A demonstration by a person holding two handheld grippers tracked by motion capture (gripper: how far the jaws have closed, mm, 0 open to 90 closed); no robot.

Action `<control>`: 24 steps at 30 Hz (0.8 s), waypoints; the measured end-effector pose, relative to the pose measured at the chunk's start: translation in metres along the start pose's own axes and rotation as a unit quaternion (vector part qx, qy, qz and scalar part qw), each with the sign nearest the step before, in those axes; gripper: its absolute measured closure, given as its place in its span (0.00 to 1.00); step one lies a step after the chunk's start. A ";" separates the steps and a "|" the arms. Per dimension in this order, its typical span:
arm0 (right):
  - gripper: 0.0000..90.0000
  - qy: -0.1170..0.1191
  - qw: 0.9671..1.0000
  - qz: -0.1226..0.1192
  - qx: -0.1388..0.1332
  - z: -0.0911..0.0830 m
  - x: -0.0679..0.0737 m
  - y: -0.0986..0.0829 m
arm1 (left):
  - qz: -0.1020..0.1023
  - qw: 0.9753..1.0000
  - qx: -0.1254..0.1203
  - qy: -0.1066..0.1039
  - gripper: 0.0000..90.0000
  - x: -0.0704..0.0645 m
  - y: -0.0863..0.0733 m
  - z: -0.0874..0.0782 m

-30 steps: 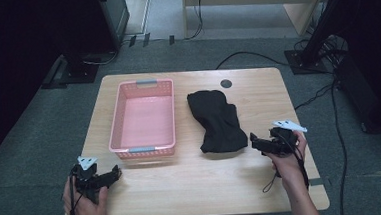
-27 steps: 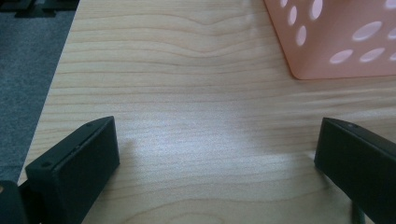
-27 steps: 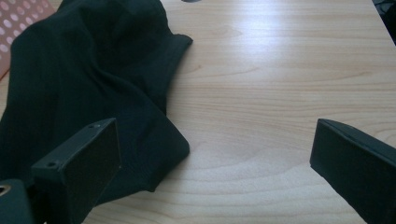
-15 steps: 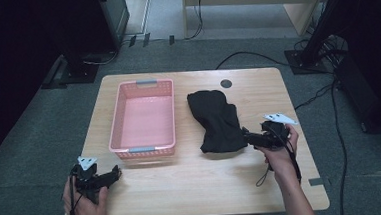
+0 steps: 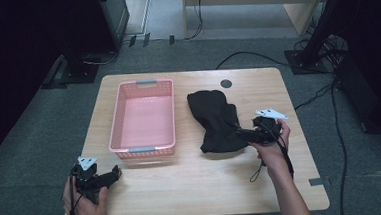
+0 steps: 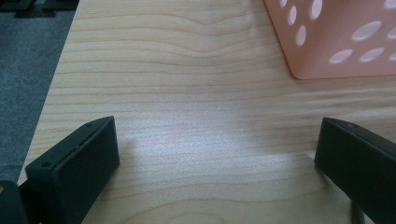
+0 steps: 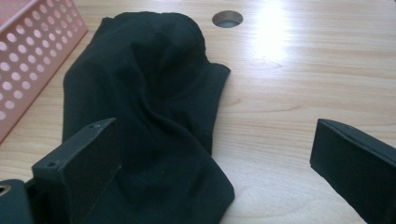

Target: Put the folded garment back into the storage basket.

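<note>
High view: the black garment (image 5: 214,120) lies crumpled on the tabletop (image 5: 203,187), right of the pink basket (image 5: 141,119) and apart from it. The right claw (image 5: 241,133) sits at the garment's near right edge, its tips over or against the cloth; contact appears likely but cannot be confirmed from this height. The left claw (image 5: 113,174) rests at the near left corner of the tabletop, just in front of the basket's near wall and well apart from the garment. A round cable hole (image 5: 226,84) lies beyond the garment near the far edge.

Left gripper view: the left claw (image 6: 217,154) stands wide, with bare wood between its jaws. A corner of the basket (image 6: 336,42) shows at upper right, clear of both jaws.

Right gripper view: the right claw (image 7: 212,154) stands wide. The garment (image 7: 149,102) spreads ahead and passes between the jaws on the left side; its near fold lies against or just beside the left jaw, while the right jaw stands over bare wood. The basket (image 7: 32,51) shows at upper left.

Change from the earlier frames: the right claw has advanced leftward from the right side of the tabletop to the garment's edge. The left claw, the garment and the basket hold their positions.
</note>
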State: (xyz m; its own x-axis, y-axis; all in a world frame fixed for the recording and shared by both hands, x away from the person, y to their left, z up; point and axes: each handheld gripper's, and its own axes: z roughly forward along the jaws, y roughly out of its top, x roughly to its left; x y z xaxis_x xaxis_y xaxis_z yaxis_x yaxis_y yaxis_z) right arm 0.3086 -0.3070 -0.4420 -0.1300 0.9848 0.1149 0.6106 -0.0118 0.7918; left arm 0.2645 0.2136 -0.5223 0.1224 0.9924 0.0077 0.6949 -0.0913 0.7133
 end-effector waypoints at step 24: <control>0.02 0.017 0.999 -0.030 0.004 0.027 0.032 0.011 | 0.001 1.000 0.000 -0.001 0.00 0.000 0.000 0.000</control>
State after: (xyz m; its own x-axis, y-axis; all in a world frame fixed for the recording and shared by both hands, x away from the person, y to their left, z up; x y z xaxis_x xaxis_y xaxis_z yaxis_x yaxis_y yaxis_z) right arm 0.3320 -0.2712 -0.4457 -0.1932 0.9773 0.0871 0.6074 0.0494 0.7928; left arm 0.2642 0.2136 -0.5223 0.1250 0.9921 0.0078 0.6947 -0.0931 0.7133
